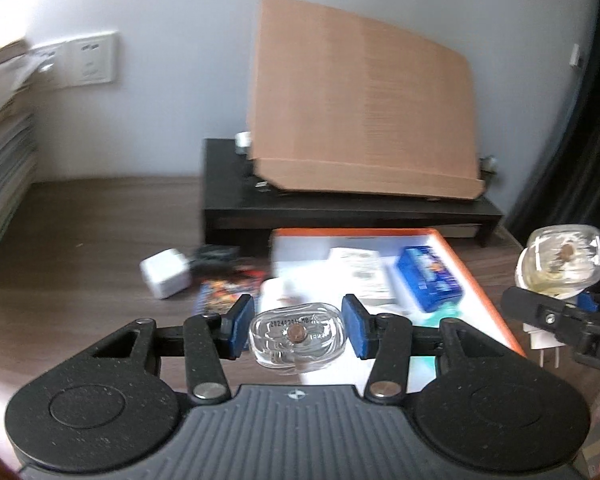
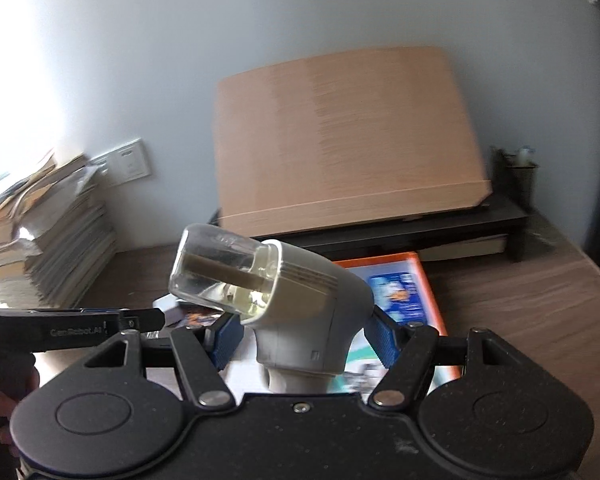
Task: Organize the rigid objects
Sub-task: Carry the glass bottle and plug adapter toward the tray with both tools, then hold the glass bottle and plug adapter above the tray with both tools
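Observation:
My left gripper (image 1: 298, 330) is shut on a clear plastic vial (image 1: 297, 334) held between its blue pads, above the table's front. My right gripper (image 2: 300, 338) is shut on a grey-white plug-in device (image 2: 312, 316) that carries a clear vial (image 2: 220, 270) on its tilted head. The same device and its vial (image 1: 562, 262) show at the right edge of the left wrist view, with the plug prongs (image 1: 548, 354) below. The left gripper's side (image 2: 72, 330) shows at the left of the right wrist view.
An orange-edged tray (image 1: 456, 256) holds papers and a blue box (image 1: 428, 276). A white charger cube (image 1: 166, 274) and a colourful card (image 1: 228, 290) lie on the wood table. A black riser (image 1: 340, 208) bears a cardboard sheet (image 1: 360, 96). Stacked papers (image 2: 40, 240) stand left.

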### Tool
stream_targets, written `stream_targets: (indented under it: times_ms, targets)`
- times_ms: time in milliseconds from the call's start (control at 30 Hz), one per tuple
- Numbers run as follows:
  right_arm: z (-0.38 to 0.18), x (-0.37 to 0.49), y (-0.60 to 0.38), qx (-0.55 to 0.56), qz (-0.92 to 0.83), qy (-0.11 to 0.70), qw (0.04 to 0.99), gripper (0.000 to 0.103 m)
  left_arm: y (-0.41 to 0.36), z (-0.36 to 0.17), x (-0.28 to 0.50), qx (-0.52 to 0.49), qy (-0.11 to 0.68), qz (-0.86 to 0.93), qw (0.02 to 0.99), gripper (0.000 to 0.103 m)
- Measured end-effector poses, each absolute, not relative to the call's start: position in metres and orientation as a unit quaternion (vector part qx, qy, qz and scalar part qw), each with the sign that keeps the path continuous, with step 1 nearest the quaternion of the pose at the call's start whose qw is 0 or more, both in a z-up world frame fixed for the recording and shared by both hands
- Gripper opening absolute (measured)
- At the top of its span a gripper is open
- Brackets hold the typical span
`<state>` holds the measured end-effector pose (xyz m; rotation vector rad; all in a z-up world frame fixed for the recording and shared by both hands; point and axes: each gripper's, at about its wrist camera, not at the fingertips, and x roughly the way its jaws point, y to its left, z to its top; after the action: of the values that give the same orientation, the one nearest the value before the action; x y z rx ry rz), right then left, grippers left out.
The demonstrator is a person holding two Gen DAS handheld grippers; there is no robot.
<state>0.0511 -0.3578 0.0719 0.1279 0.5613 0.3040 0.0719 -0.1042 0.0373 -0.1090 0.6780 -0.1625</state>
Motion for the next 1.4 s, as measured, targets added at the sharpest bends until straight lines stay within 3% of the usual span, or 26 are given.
stream_targets:
  times_ms: [467,1400]
  targets:
    - [0.065,0.060,-0.418,0.072,0.124,0.262,0.954,0.080,-0.171,0.025,0.076,-0.045,0.333,-0.109,0.935,0.049]
    - [0.051,0.087,-0.422,0.051,0.181,0.279,0.942,0.080,-0.193,0.013,0.073,-0.053,0.354,-0.058,0.932,0.049]
